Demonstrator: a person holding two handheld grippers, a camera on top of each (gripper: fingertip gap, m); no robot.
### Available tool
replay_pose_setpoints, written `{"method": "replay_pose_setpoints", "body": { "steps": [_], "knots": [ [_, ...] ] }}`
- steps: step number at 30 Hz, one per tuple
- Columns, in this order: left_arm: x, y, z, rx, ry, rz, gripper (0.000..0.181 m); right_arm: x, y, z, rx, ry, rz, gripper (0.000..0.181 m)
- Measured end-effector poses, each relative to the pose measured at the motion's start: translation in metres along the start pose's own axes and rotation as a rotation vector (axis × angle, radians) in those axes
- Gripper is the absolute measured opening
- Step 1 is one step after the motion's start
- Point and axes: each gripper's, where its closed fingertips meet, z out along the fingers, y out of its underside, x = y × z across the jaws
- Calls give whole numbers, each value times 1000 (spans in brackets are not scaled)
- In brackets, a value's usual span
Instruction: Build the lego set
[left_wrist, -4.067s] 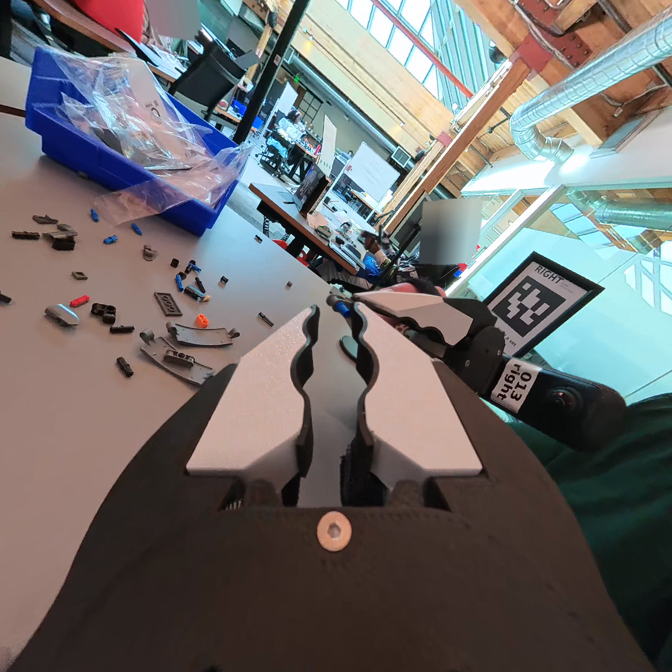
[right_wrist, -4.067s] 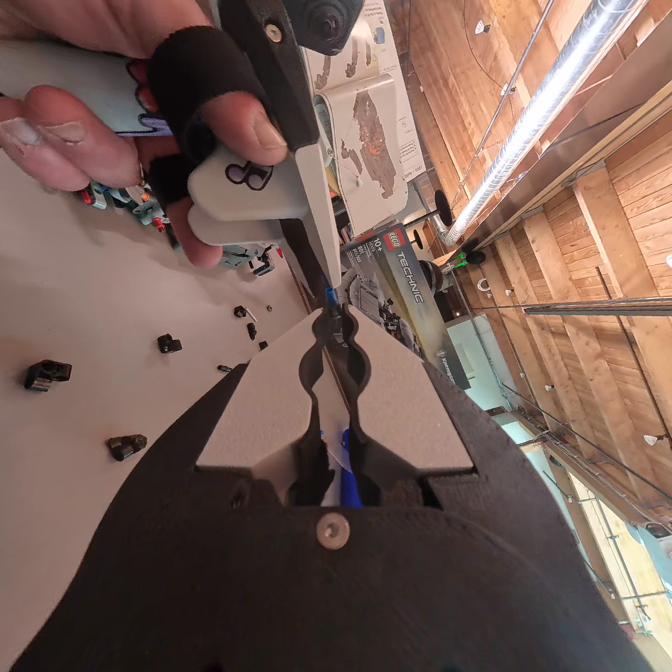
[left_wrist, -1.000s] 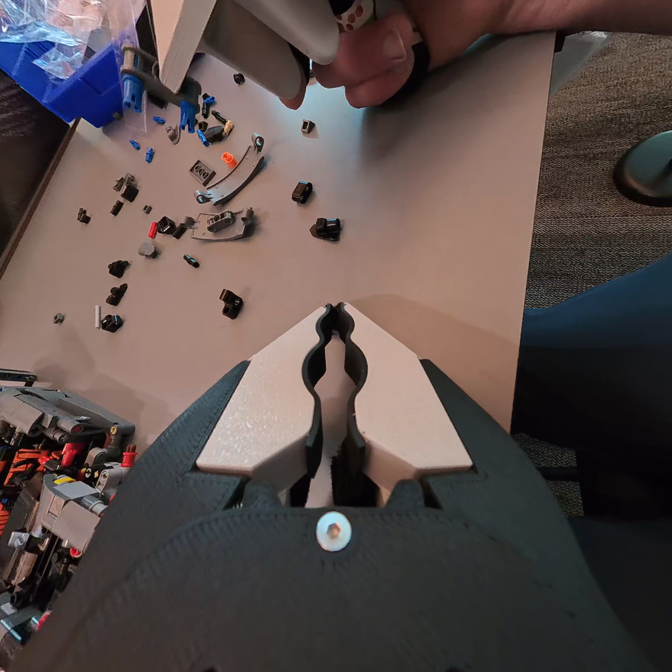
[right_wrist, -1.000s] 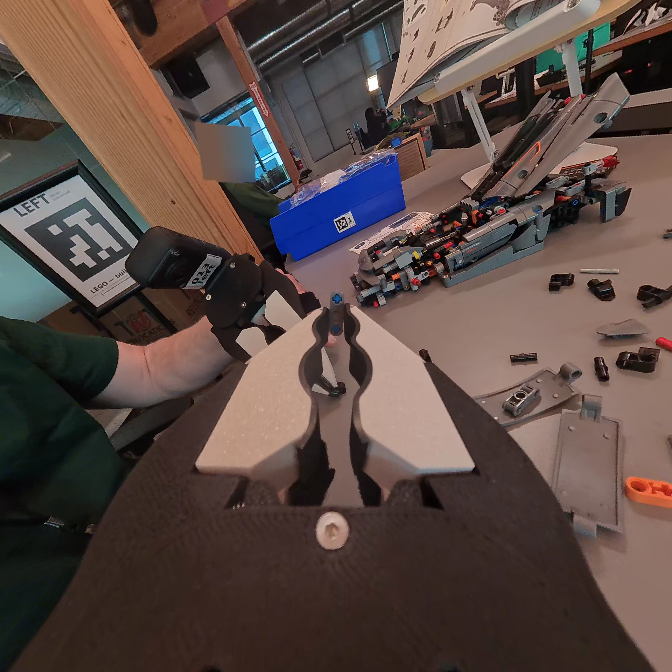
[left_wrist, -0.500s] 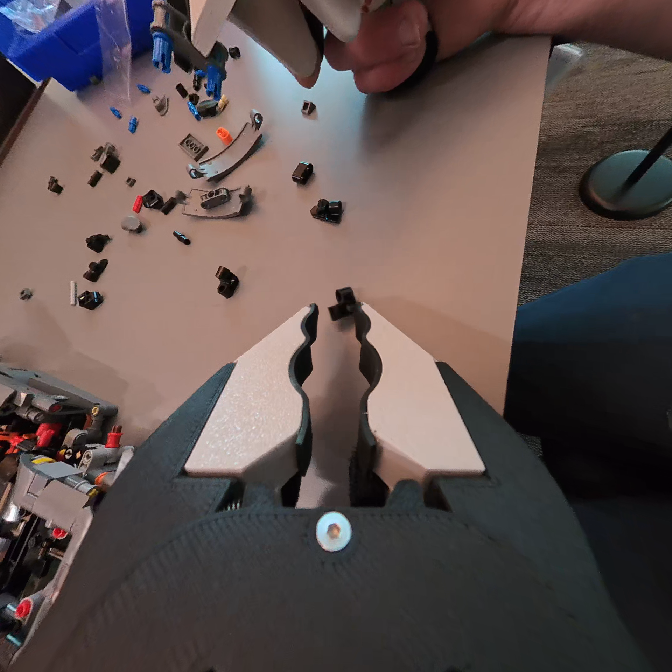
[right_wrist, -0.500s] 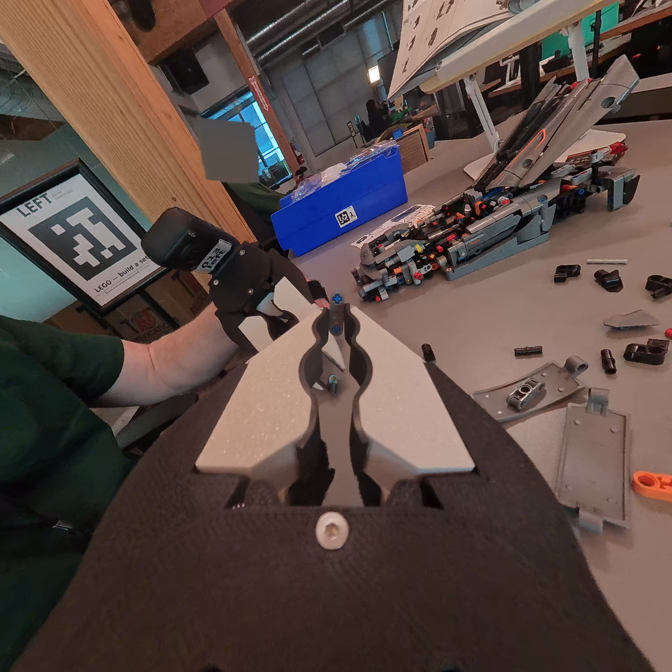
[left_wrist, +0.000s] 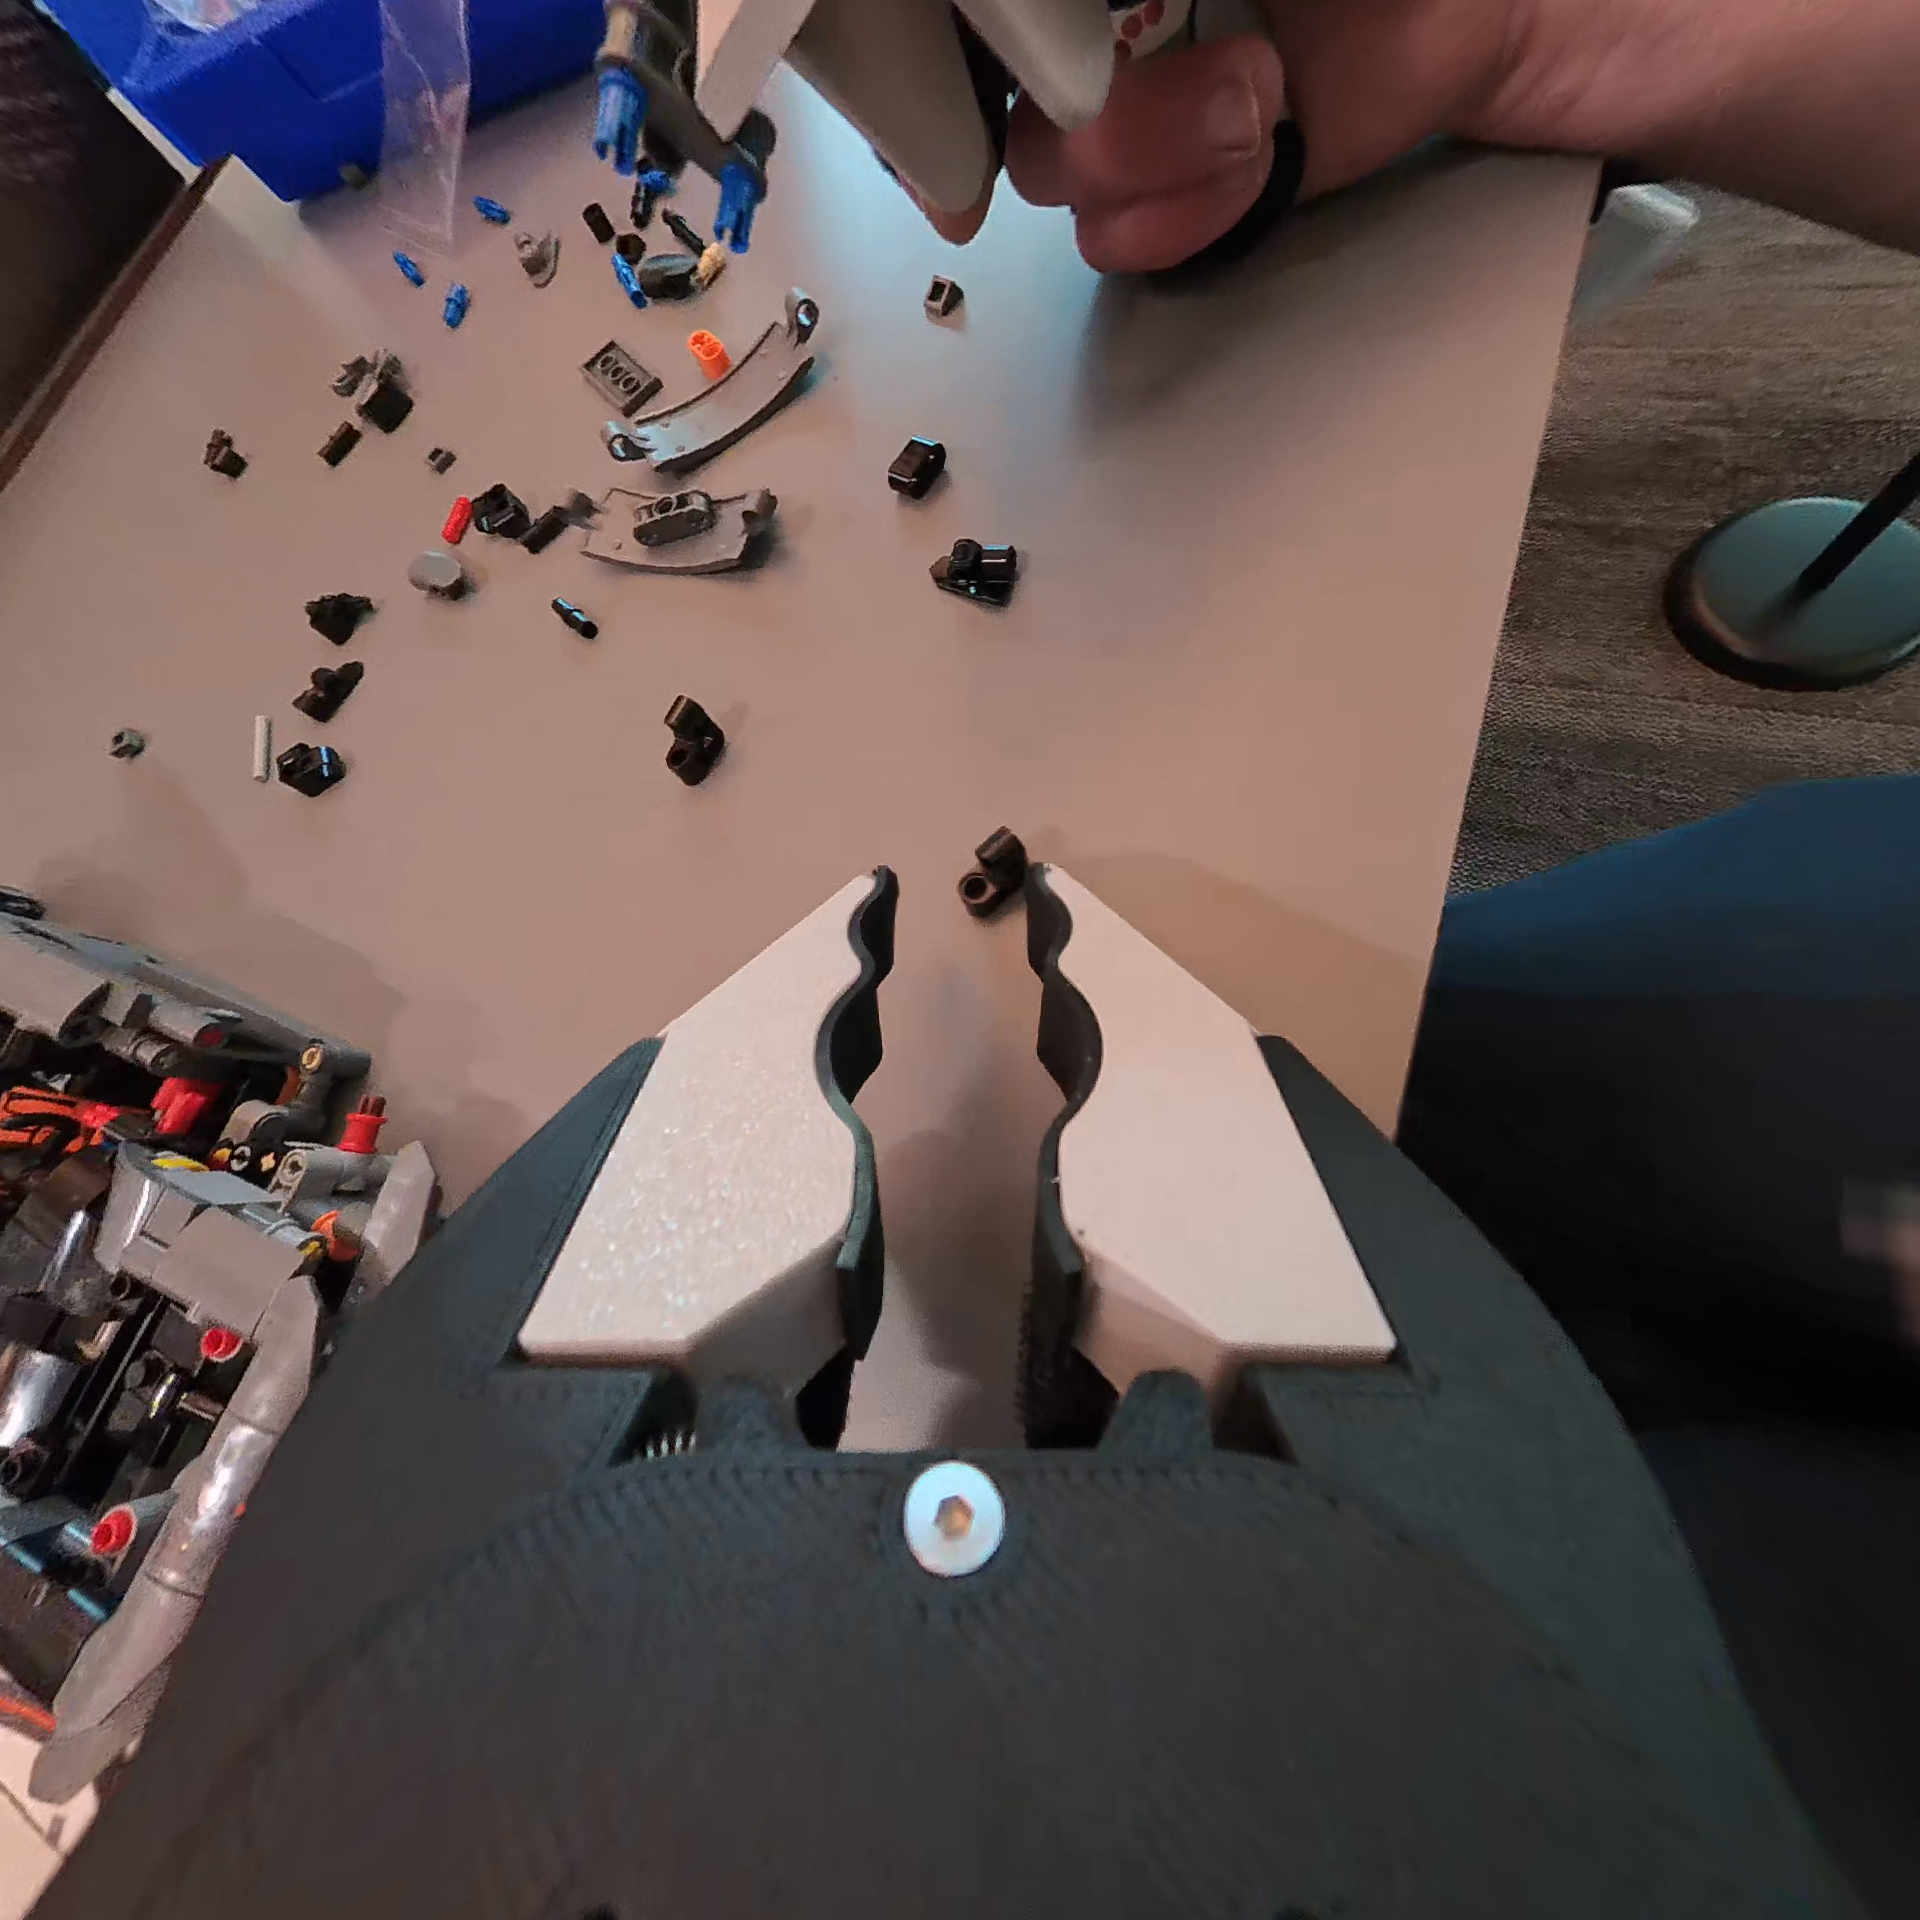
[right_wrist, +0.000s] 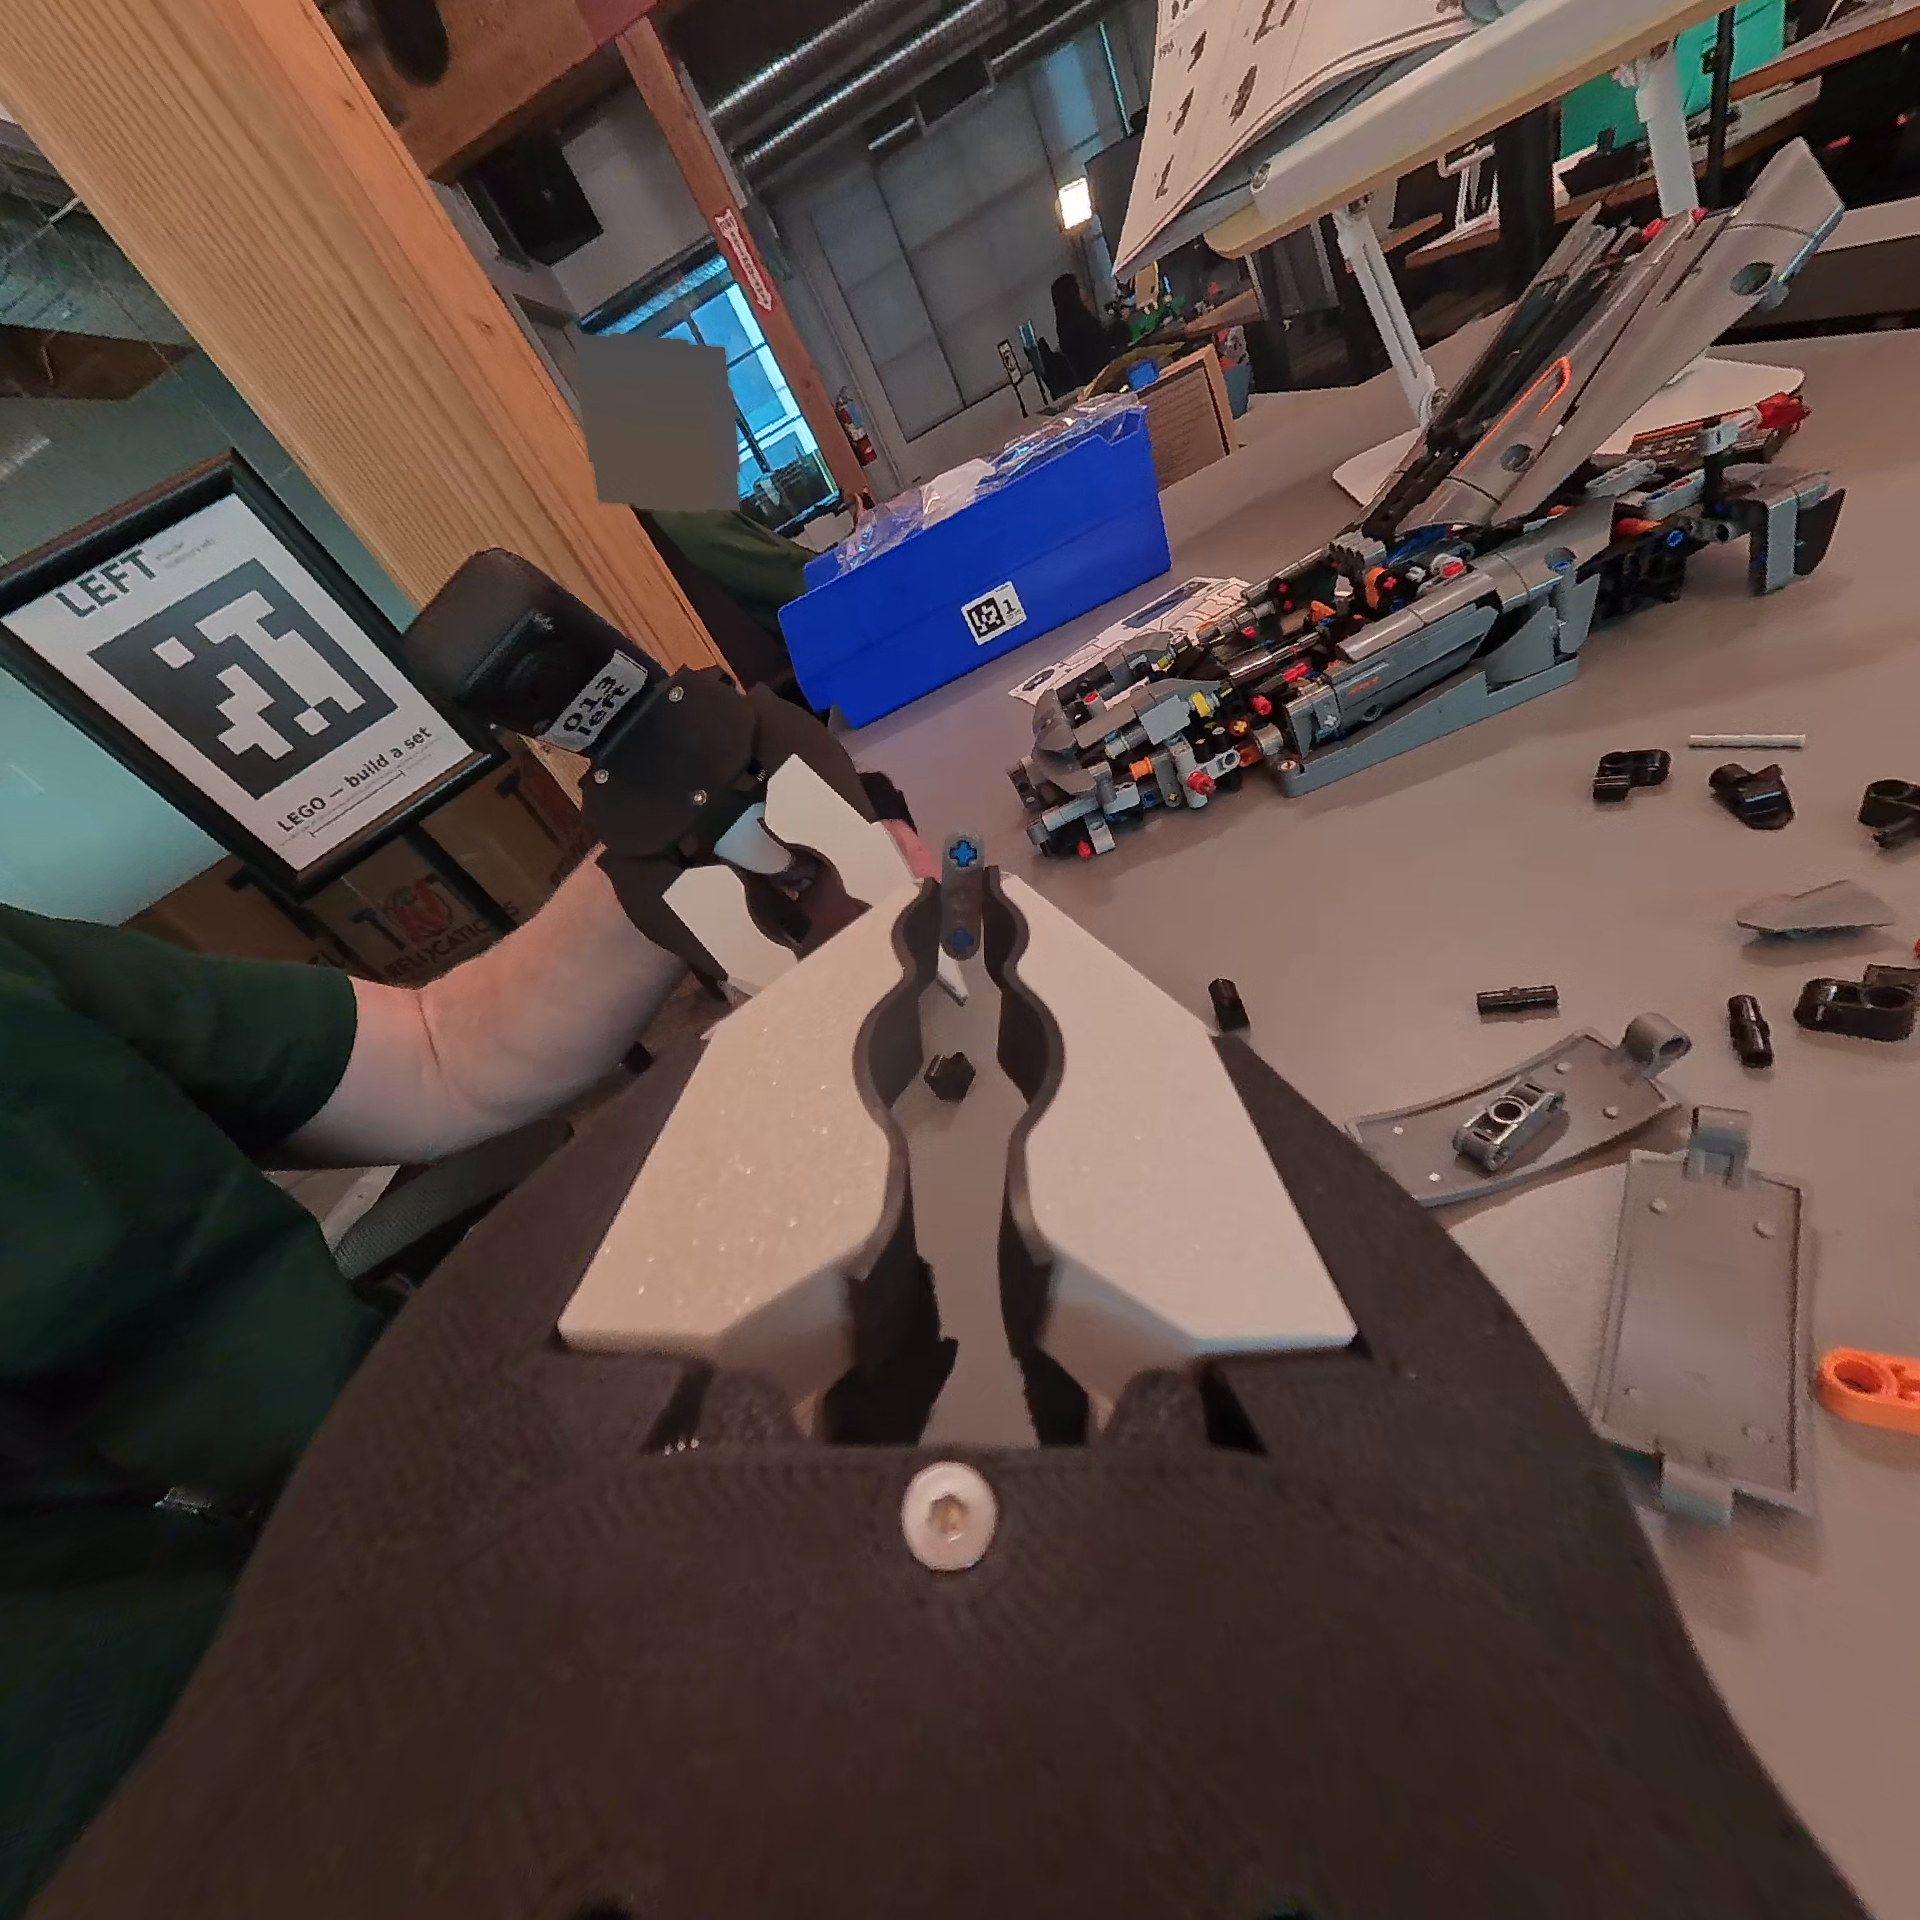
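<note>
My left gripper (left_wrist: 961, 883) is open and empty, low over the grey table (left_wrist: 1195, 623). A small black connector (left_wrist: 992, 871) lies on the table, touching its right fingertip. My right gripper (right_wrist: 958, 906) is shut on a short grey beam (right_wrist: 962, 891) with blue pins and holds it in the air. It also shows at the top of the left wrist view (left_wrist: 727, 114), with the beam (left_wrist: 681, 114) hanging from its tips. The left gripper (right_wrist: 675, 800) appears farther off in the right wrist view. The partly built grey model (right_wrist: 1351, 665) stands on the table and also shows in the left wrist view (left_wrist: 156, 1195).
Several loose black, grey, blue and orange pieces (left_wrist: 665, 520) lie scattered on the table. A blue bin (right_wrist: 987, 582) with plastic bags stands at the far end. An instruction booklet (right_wrist: 1278, 94) rests on a stand. The table edge (left_wrist: 1496, 675) runs on the right, with a round lamp base (left_wrist: 1808, 592) on the floor. About 11 centimeters separates my left fingertips from my right. It is some 15 centimeters from my left tips to the partly built grey model (right_wrist: 1351, 665). My left wrist view (left_wrist: 118, 983) looks at it from another angle.
My left gripper has opened and let go of the small black connector, which now lies at its right fingertip. The right gripper stays shut on the grey beam.
</note>
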Motion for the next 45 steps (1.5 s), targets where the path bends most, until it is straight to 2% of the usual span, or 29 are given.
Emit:
{"method": "replay_pose_setpoints", "body": {
  "steps": [10,21,25,31,41,45],
  "knots": [
    [8,-2,12,-30,0,98,18,-1,0,0,0,-2,-3,6],
    [10,0,18,-49,15,92,11,-2,1,0,-9,-5,-8,5],
    [8,-3,13,-32,0,84,17,-2,1,0,-8,-6,-8,5],
    [8,-6,3,17,8,58,15,-3,3,2,-20,-6,-12,6],
    [21,-9,27,-56,27,164,10,-2,3,1,-18,-6,-9,6],
    [15,-15,13,-24,-17,129,12,-3,3,1,-18,-9,-9,6]
  ]
}}
